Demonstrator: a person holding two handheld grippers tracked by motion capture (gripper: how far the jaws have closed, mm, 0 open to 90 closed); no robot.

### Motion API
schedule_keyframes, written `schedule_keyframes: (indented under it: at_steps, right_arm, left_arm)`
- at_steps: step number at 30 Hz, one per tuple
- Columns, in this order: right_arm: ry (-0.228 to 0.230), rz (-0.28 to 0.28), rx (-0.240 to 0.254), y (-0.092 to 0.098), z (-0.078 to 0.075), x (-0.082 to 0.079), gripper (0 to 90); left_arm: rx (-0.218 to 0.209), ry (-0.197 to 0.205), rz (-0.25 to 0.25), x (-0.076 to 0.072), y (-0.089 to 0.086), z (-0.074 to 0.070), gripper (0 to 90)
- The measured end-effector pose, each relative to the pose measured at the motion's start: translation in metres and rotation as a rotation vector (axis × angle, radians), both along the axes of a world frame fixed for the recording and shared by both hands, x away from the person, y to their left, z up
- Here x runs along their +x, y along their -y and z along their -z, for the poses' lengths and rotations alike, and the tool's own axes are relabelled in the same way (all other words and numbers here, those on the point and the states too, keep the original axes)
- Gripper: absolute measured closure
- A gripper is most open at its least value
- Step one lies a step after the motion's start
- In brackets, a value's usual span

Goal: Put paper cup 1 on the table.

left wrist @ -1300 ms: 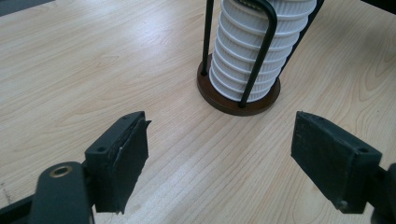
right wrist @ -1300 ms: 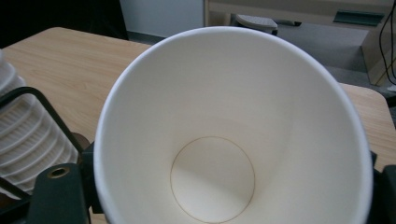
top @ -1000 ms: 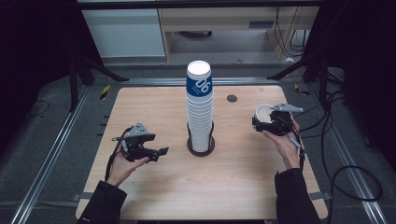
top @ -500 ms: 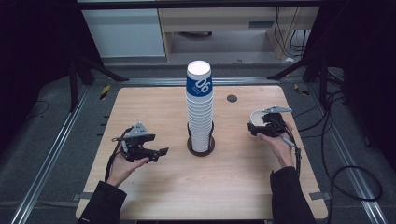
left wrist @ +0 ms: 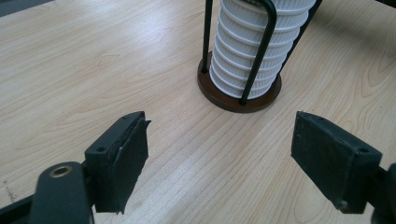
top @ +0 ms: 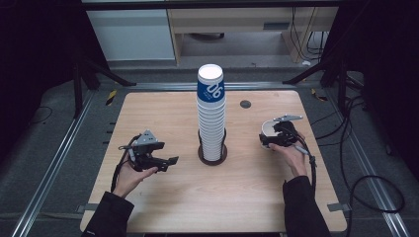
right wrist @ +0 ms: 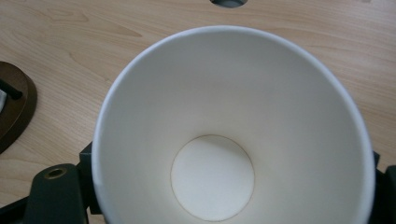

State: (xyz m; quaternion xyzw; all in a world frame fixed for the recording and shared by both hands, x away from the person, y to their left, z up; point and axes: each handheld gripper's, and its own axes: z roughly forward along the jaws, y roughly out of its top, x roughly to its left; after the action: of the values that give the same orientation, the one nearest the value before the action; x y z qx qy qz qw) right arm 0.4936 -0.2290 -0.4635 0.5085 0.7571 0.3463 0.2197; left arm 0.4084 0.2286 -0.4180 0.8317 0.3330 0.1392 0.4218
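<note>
The wooden table (top: 163,118) carries, at its centre, a tall stack of paper cups (top: 211,113) standing mouth-down in a dark wire holder (top: 212,154). Seen from the stack, the right gripper (top: 272,139) sits at about three o'clock, low over the tabletop, and the left gripper (top: 167,161) at about eight o'clock.

The single white paper cup (right wrist: 233,130) sits between the right gripper's jaws, mouth up; the jaws have just been opening a little, and whether the pads press its wall I cannot tell, since the cup hides them. The left gripper's jaws stand wide apart with nothing between them, aimed at the holder's base.

The step in hand looks like setting the pulled cup down upright on the table. Next, I judge, the right jaws must spread fully and lift clear without tipping it.
</note>
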Motion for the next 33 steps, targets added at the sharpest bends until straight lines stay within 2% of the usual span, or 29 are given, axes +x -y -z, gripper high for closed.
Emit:
schedule_keyframes:
  at_steps: [7,14,21,24,25,33]
  right_arm:
    - [-0.007,-0.004,-0.003,-0.001,0.003,0.002,16.9]
    - [0.014,-0.014,0.015,-0.002,-0.002,-0.001,8.3]
    - [0.088,-0.004,0.03,-0.002,-0.018,-0.007,4.4]
    - [0.106,0.002,0.043,-0.001,-0.023,-0.009,4.3]
    - [0.126,0.007,0.04,0.0,-0.027,-0.011,4.3]
    - [0.184,-0.014,0.112,0.005,-0.048,-0.024,6.4]
  left_arm:
    - [-0.001,-0.003,0.001,0.0,0.0,0.0,18.2]
    - [0.0,-0.005,0.004,0.0,-0.001,0.0,18.2]
    - [-0.002,-0.006,0.0,0.0,-0.001,0.0,18.2]
    - [-0.001,-0.009,0.003,0.001,-0.002,0.0,18.2]
    - [0.0,-0.009,0.001,0.001,-0.002,0.0,18.2]
    - [0.003,-0.013,-0.002,0.001,-0.002,0.001,18.1]
